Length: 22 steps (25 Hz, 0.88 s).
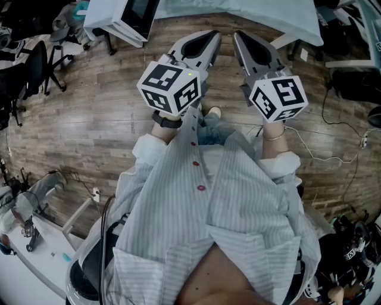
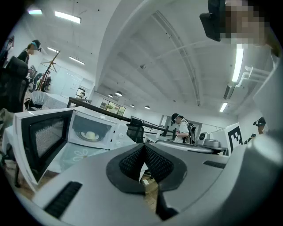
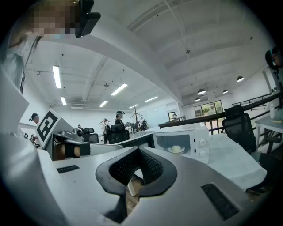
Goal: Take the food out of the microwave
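Holding the open microwave [image 2: 93, 132], a white-clothed table [image 2: 75, 156] meets wooden floor [image 1: 89, 119].

A brown plank floor [image 1: 89, 119] runs under black office chairs [image 1: 34, 62] and a white-draped table [image 1: 256, 15], while long strip lights [image 2: 67, 16] glow on the white ceiling [image 2: 146, 48] and windows [image 3: 208, 108] line the far wall.

Cloth-covered table [image 2: 76, 156], white microwave [image 2: 95, 130] standing on it, door open; wood-plank floor [image 1: 89, 119] beneath

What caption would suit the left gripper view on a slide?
Left hand-held gripper, shut and empty, faces a white microwave whose door stands open, pale food waiting inside.
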Available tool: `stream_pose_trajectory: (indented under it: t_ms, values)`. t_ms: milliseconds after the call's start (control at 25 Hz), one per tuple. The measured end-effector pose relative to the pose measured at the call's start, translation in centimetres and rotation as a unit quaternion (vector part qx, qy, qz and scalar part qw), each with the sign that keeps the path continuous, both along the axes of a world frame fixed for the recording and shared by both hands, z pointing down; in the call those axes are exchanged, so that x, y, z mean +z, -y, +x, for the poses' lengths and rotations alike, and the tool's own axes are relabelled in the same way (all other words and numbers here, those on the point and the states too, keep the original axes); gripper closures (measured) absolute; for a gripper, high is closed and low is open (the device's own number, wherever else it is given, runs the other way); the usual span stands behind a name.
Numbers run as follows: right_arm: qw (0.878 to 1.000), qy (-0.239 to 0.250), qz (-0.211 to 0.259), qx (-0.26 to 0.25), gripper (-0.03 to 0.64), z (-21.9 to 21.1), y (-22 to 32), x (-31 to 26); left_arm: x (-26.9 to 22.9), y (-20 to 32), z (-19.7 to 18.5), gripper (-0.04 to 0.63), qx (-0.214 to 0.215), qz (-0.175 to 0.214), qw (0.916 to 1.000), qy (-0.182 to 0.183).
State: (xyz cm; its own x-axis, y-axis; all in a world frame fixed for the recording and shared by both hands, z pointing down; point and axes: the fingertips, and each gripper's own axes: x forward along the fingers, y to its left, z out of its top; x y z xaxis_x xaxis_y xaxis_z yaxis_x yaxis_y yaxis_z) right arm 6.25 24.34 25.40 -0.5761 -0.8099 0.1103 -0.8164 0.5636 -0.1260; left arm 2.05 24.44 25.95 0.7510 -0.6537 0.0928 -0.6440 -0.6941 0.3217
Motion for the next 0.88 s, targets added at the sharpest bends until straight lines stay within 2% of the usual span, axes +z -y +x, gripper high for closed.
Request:
stream_pose_trajectory:
  t_ms: [360, 640, 880]
  values:
    - [1.000, 0.013, -0.013, -0.004, 0.584, 1.6, -1.6, 0.8, 0.1, -1.6, 1.7, 0.588, -0.014, -0.005, 0.9999, 0.000]
    - [0.999, 0.019, -0.019, -0.029, 0.584, 1.0, -2.2, 1.1, 0.2, -2.1, 1.1, 0.588, -0.036, -0.007, 0.9993, -0.002]
    - [0.999, 0.018, -0.030, -0.037, 0.584, -0.2, -0.8, 2.4, 0.5, -0.6, 0.1, 0.588, -0.045, -0.008, 0.9990, -0.003]
